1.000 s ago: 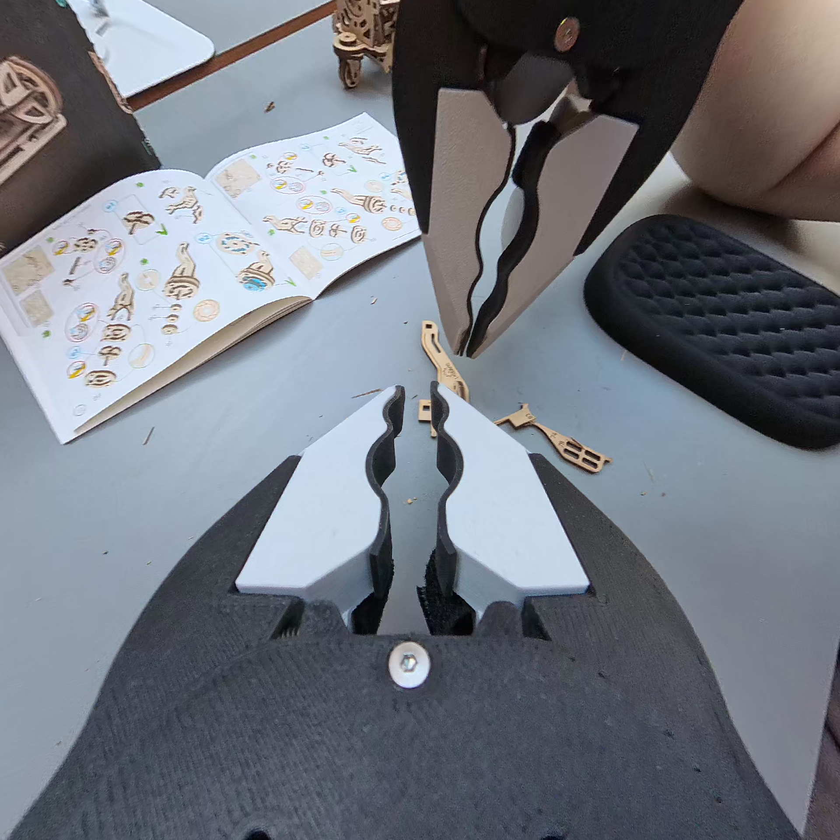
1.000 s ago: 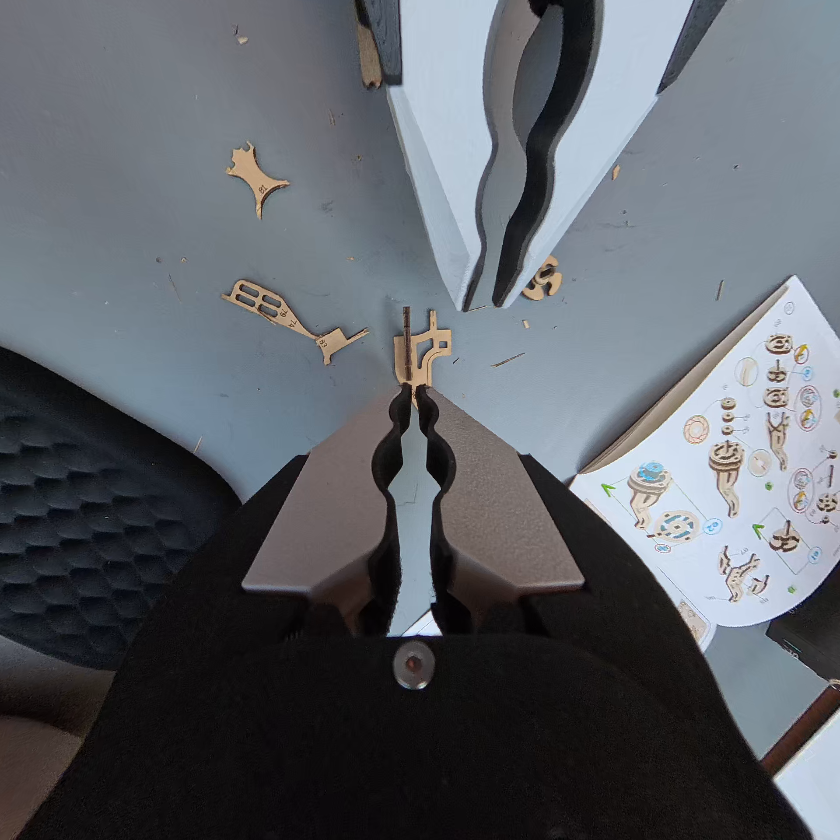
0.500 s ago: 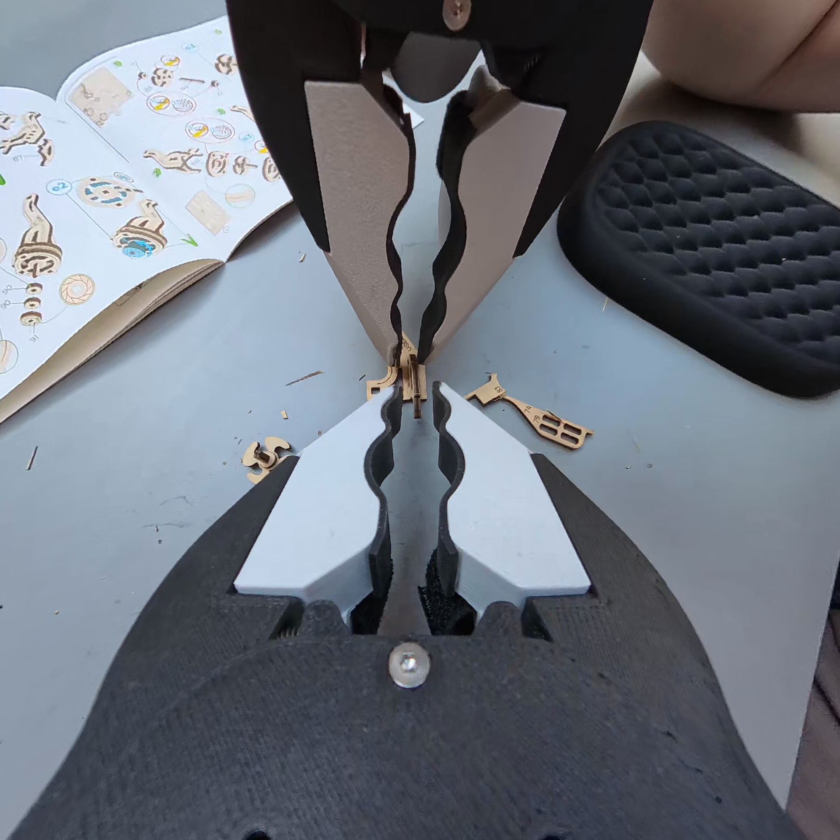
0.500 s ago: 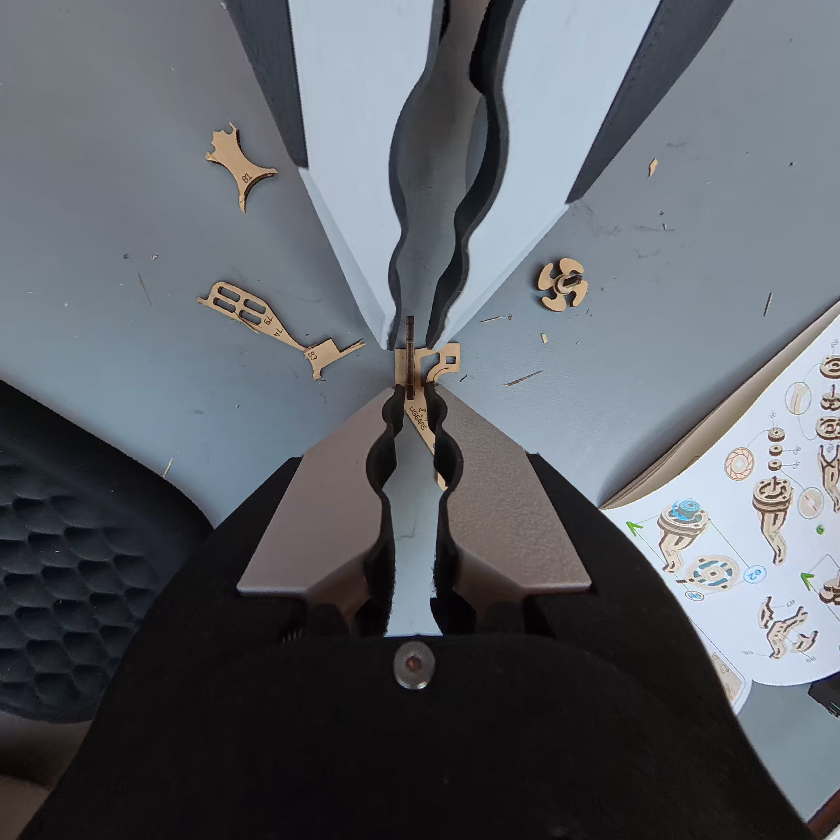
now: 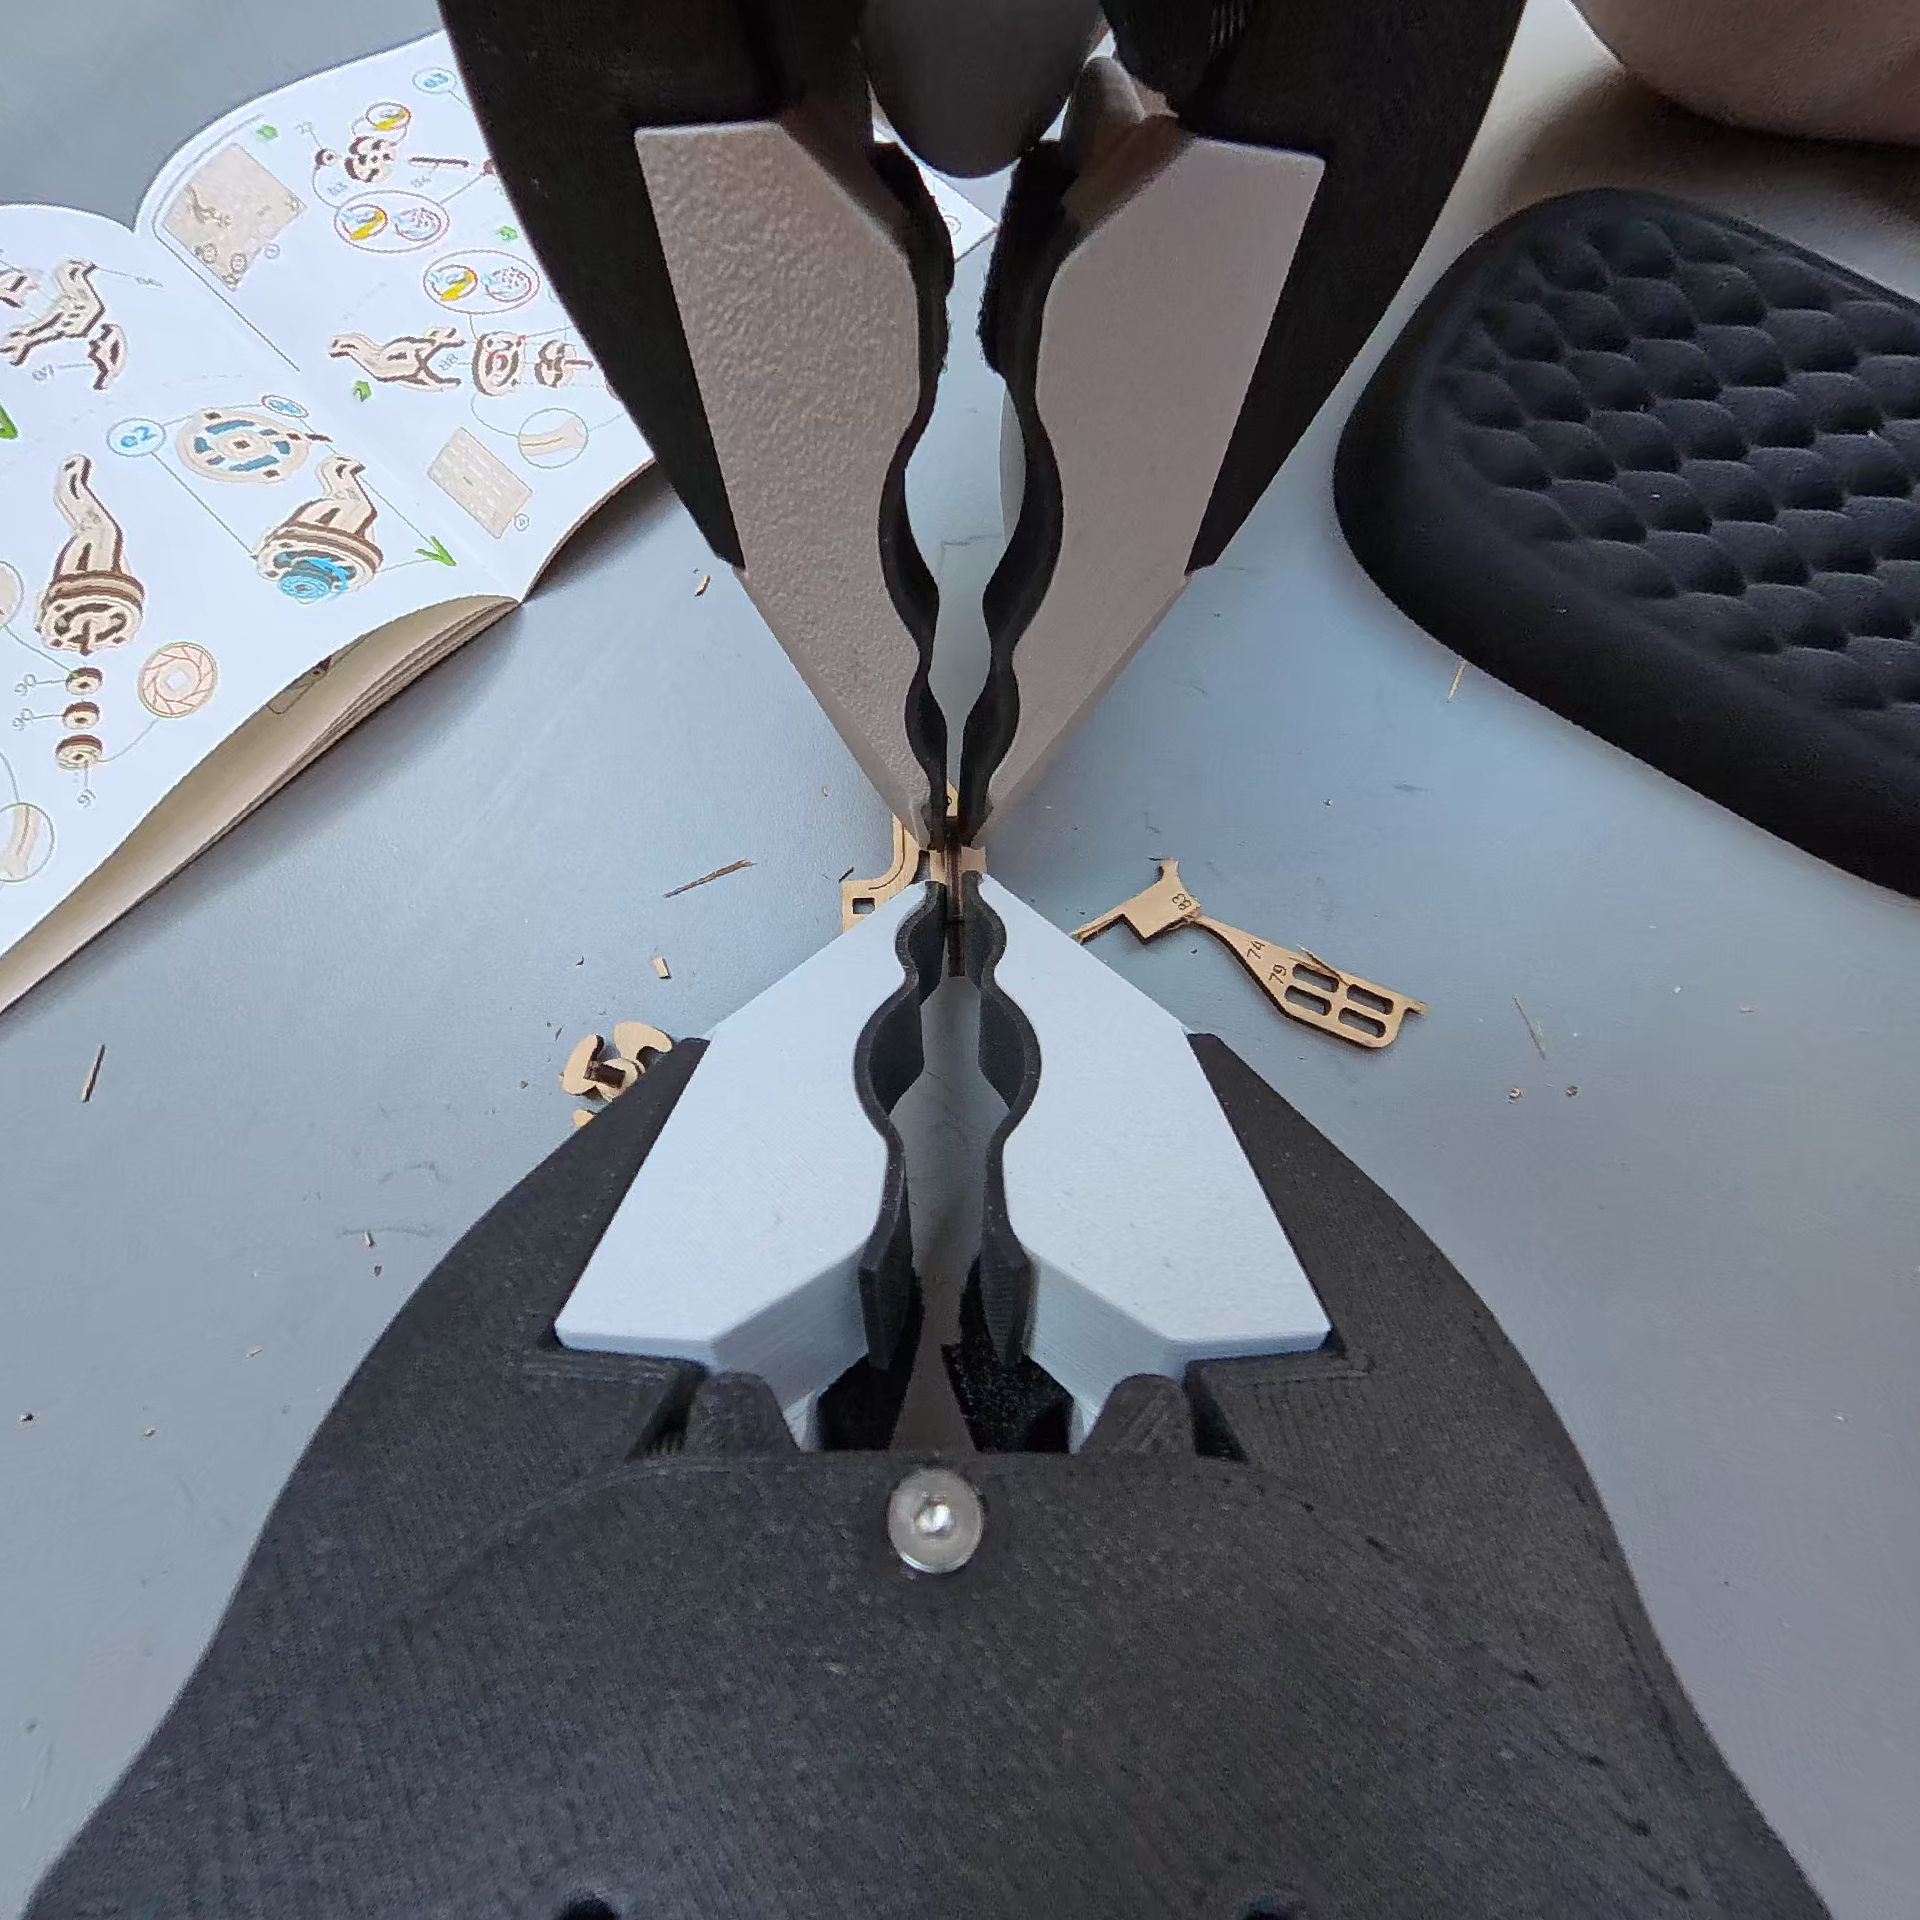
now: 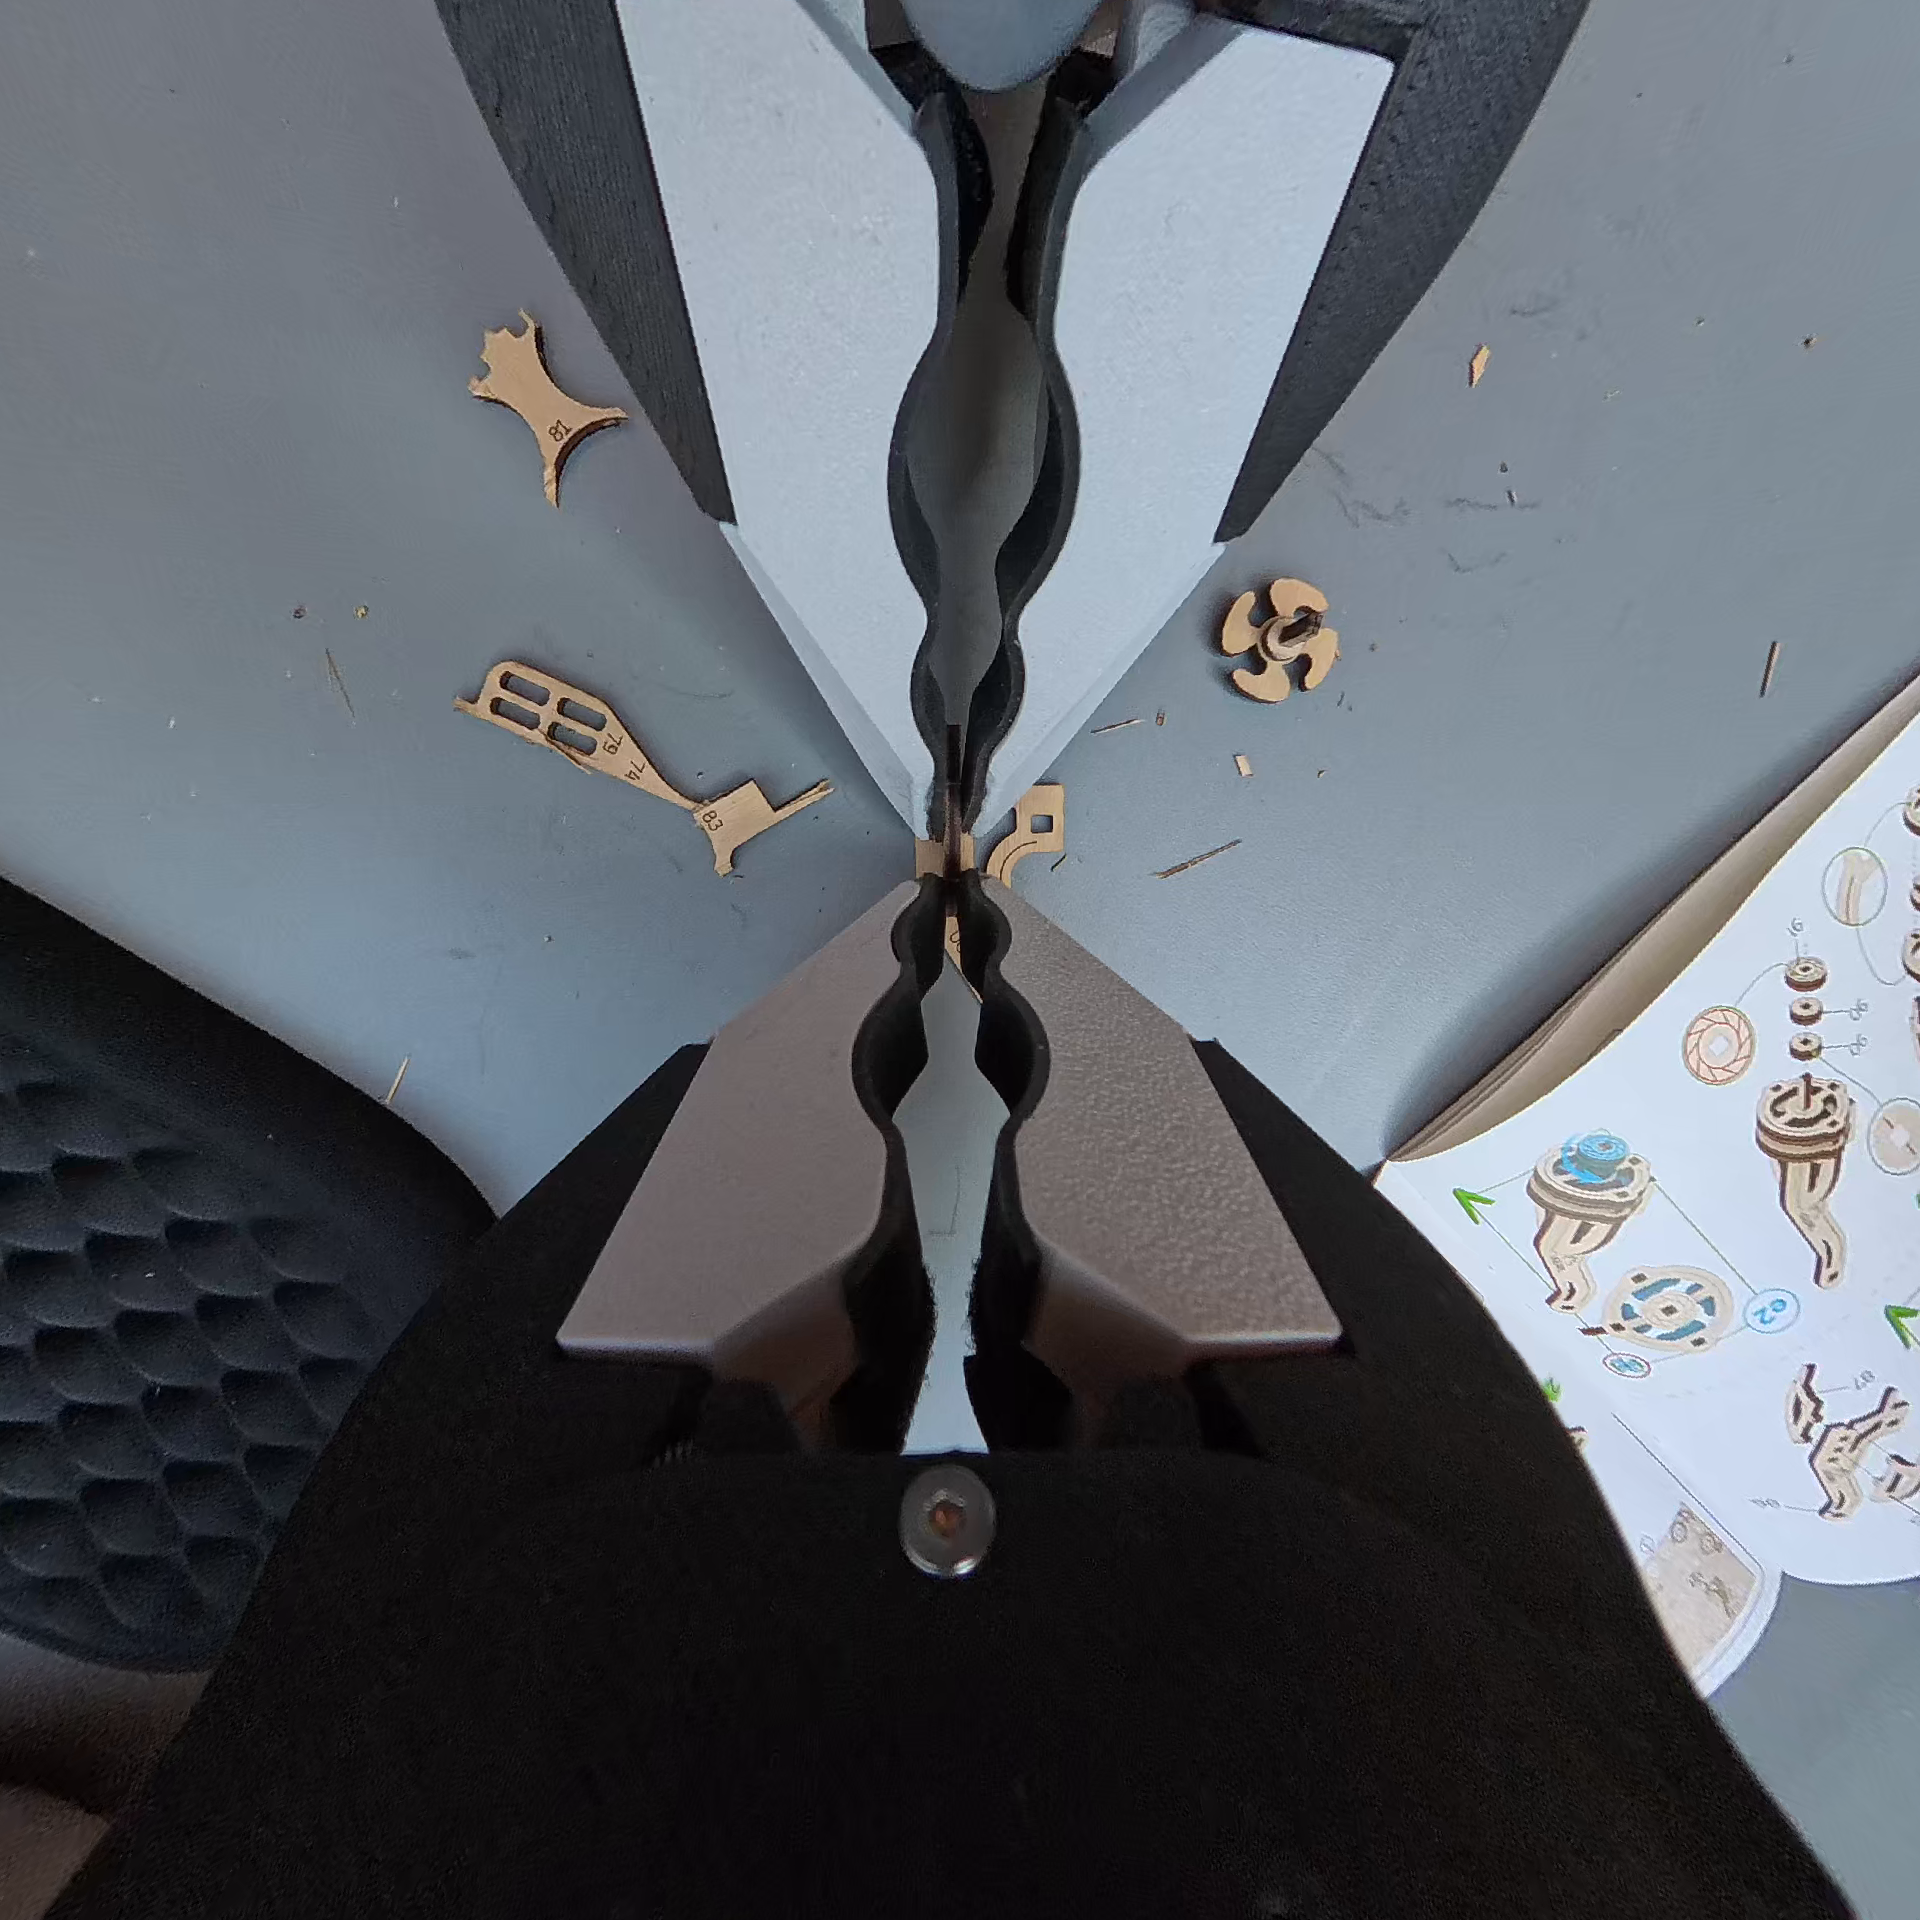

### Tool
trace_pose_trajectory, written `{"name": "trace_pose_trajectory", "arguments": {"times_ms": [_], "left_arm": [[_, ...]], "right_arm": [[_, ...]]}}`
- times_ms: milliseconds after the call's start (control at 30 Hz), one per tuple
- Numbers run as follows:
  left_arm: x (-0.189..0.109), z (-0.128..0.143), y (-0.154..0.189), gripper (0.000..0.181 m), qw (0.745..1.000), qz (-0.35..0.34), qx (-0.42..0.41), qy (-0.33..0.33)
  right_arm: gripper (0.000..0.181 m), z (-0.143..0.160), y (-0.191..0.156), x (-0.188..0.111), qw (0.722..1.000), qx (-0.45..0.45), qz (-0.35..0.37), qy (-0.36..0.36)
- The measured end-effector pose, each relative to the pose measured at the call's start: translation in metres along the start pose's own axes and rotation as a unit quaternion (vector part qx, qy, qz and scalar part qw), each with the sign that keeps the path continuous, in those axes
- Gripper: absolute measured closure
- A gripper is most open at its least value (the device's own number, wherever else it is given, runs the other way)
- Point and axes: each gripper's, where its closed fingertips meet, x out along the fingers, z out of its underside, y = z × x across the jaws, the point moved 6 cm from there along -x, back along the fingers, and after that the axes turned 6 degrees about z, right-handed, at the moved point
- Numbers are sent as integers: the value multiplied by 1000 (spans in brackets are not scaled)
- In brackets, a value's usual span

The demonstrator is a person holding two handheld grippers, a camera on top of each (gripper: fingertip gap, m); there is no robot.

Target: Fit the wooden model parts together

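Both tongs meet tip to tip over the grey surface (image 5: pixel 416 1039), each pinching one of the two parts being joined.

Left tongs (image 5: pixel 951 904): light blue fingers, tips closed almost fully onto a thin dark wooden piece (image 5: pixel 953 935) held on edge. The narrow grip at the very tips leaves the joint visible and keeps the wavy pads clear of the mating part.

Right tongs (image 6: pixel 948 896): grey fingers, entering the left wrist view from 12 o'clock, tips likewise closed to a sliver on the flat slotted part (image 6: pixel 940 860). A curved limb of this part (image 6: pixel 1029 842) projects toward 1 o'clock of the contact point in the right wrist view.

The opposed, in-line attitude appears chosen so that pressing force runs straight along both tools, driving the thin piece into the slot without bending either part. Whether the piece is fully seated cannot be told; the joint is largely hidden by the fingertips.

Spare parts lie apart from the work:
- latticed lever part (image 6: pixel 634 764), at 9 o'clock of the joint in the right wrist view;
- waisted part (image 6: pixel 545 405), at 10 o'clock;
- rosette part (image 6: pixel 1278 639), at 2 o'clock.

The open instruction booklet (image 5: pixel 260 416) lies within sight for reference. The black padded rest (image 5: pixel 1662 520) lies at 2 o'clock in the left wrist view, probably as arm support.

Caution: thin plywood may split if the tools go out of line.
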Motion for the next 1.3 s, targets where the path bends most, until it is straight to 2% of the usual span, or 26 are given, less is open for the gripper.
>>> {"name": "trace_pose_trajectory", "arguments": {"times_ms": [233,500,533,600,667,833,933,1300], "left_arm": [[1,0,1,180,1000,-7,20,0],[1,1,2,180,1000,-5,16,0],[0,1,1,180,1000,-2,3,2],[-6,-1,-3,167,1000,3,-21,15],[-17,-6,-5,166,998,18,-37,51],[-48,-15,-14,171,987,35,-70,143],[-56,-17,-16,173,980,48,-86,172],[-48,-15,-16,175,986,28,-74,145]], "right_arm": [[179,2,-1,1,1000,-8,6,10],[178,-2,-3,1,999,-34,24,-15],[177,-3,-3,1,999,-34,24,-14],[165,-4,-2,-1,999,-25,25,-10],[161,-7,0,-5,1000,-11,22,5],[167,-13,0,-2,1000,-10,20,10],[176,-14,-1,3,1000,-21,20,-2],[179,-16,-1,6,1000,-13,15,-17]]}}
